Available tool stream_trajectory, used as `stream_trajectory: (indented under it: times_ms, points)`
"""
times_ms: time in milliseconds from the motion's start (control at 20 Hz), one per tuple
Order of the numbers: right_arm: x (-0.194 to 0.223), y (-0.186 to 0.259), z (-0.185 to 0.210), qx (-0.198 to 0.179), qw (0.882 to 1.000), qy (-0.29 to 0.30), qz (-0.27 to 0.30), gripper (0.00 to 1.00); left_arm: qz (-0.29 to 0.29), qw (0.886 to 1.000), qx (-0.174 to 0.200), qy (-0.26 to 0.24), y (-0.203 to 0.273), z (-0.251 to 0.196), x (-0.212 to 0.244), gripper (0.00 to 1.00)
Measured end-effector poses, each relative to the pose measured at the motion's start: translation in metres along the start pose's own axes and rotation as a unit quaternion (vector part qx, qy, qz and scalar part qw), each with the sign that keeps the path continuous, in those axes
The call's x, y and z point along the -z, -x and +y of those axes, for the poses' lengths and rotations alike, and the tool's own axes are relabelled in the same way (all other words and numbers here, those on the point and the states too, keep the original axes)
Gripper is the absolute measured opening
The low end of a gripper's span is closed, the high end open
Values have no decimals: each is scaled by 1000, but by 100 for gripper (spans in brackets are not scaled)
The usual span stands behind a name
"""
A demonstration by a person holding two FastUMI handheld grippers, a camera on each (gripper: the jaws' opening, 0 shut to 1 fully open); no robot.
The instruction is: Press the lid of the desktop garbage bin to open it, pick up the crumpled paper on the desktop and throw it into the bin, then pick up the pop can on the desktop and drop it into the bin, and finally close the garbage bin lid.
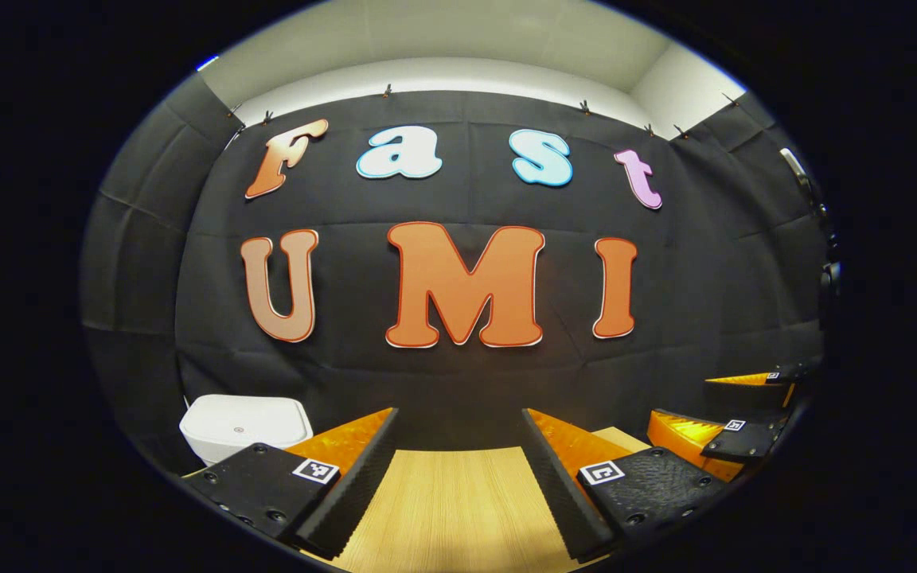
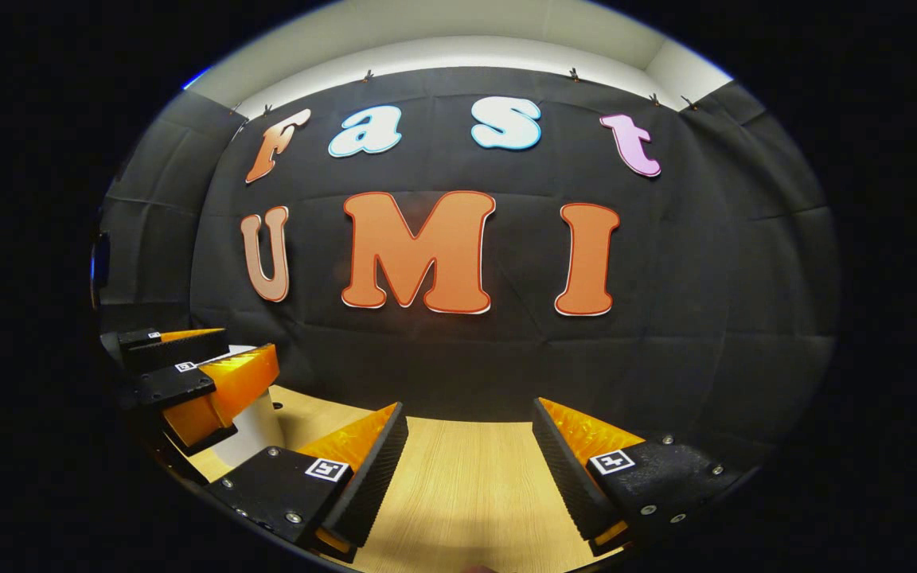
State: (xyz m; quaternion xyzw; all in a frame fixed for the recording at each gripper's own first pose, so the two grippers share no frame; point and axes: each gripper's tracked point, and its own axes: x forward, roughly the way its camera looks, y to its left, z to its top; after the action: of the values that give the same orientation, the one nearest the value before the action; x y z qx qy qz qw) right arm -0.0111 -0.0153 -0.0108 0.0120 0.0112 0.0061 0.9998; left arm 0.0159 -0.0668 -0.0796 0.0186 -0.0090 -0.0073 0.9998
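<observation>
The white bin (image 1: pixel 239 426), lid down, sits on the table (image 1: pixel 450 501) left of the left gripper (image 1: pixel 458 454), beyond its spread, empty fingers; in the right gripper view the bin (image 2: pixel 255 434) stands behind the left gripper (image 2: pixel 204 374); the right gripper (image 2: pixel 466 454) gapes too; black cloth wall (image 1: pixel 466 382) behind.

White garbage bin (image 1: pixel 236 426); pale wood-grain desktop (image 1: pixel 458 509); black cloth wall (image 1: pixel 458 398); white ceiling (image 1: pixel 458 40).

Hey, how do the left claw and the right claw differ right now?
The left claw sits next to the white garbage bin; the right claw is farther off. The left claw stands between the bin and the right claw. Both are open and empty.
</observation>
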Motion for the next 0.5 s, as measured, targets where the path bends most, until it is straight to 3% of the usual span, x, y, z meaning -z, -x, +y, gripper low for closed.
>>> stream_trajectory:
  times_ms: [500]
  points:
    - [4, -2, 9, -15, 1000, 3, 4, 94, 10, 1000, -2, 3, -2, 1, 9, 94]
